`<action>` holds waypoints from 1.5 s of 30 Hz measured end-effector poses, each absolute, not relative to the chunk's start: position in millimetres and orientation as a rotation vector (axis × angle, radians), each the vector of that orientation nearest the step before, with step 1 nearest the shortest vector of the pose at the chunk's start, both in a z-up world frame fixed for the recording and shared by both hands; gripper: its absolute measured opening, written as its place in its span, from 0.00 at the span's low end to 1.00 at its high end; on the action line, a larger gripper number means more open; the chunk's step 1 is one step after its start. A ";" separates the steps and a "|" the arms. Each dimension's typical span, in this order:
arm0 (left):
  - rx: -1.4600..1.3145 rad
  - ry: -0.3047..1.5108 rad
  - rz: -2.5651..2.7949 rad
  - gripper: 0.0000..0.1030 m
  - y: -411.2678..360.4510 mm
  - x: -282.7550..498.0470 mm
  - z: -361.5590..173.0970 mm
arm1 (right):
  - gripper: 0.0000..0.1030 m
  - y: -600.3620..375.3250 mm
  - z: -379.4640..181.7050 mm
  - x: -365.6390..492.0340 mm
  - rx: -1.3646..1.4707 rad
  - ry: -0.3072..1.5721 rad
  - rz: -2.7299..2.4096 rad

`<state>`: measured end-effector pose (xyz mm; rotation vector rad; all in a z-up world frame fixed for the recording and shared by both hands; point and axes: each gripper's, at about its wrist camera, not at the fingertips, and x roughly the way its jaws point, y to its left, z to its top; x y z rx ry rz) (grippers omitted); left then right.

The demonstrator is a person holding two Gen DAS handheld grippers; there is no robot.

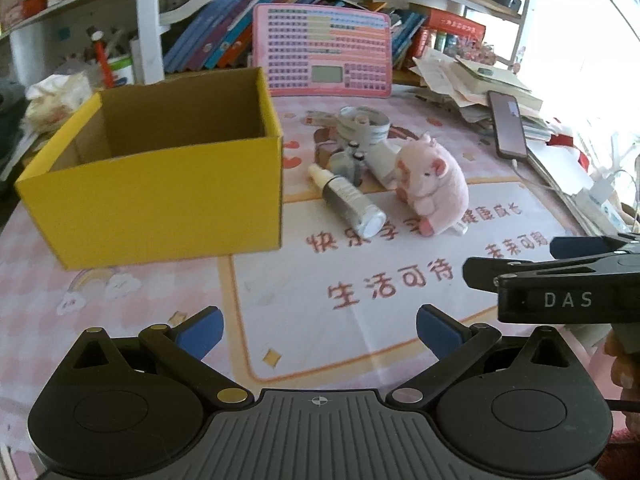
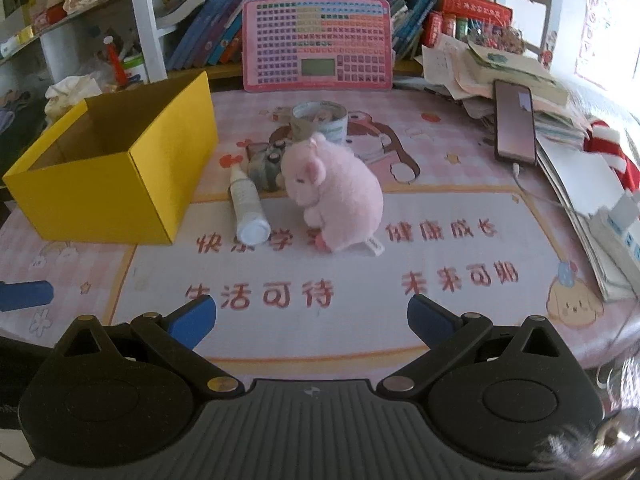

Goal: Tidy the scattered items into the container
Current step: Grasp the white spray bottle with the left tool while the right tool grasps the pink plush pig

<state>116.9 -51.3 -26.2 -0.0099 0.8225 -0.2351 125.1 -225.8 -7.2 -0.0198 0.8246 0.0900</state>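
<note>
An open yellow cardboard box (image 1: pixel 160 196) (image 2: pixel 100 196) stands on the left of the pink desk mat; nothing shows inside it. To its right lie a pink plush hamster (image 1: pixel 434 188) (image 2: pixel 336 196), a white-capped bottle on its side (image 1: pixel 348 200) (image 2: pixel 248 204), a small grey item with dark caps (image 1: pixel 350 162) (image 2: pixel 266 168) and a roll of tape (image 1: pixel 364 124) (image 2: pixel 320 120). My left gripper (image 1: pixel 320 334) is open and empty, low over the mat's front. My right gripper (image 2: pixel 312 320) is open and empty, facing the hamster; it also shows at the right edge of the left wrist view (image 1: pixel 560 276).
A pink keyboard toy (image 1: pixel 322 50) (image 2: pixel 318 44) leans on books at the back. A phone (image 1: pixel 508 124) (image 2: pixel 516 122) on a cable lies on stacked papers at the right. Shelf posts and clutter stand behind the box.
</note>
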 end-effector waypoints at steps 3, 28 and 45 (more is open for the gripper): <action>-0.006 0.822 -0.249 0.99 -59.5 126.3 -25.1 | 0.99 -229.5 -3.7 133.3 -0.031 0.807 0.093; 0.120 0.831 -0.244 0.66 -115.9 206.1 -30.1 | 0.91 -259.0 -31.0 239.0 0.002 0.895 0.242; 0.116 0.959 -0.138 0.63 -144.3 274.9 -65.9 | 0.91 -284.2 -57.8 297.2 0.096 0.979 0.296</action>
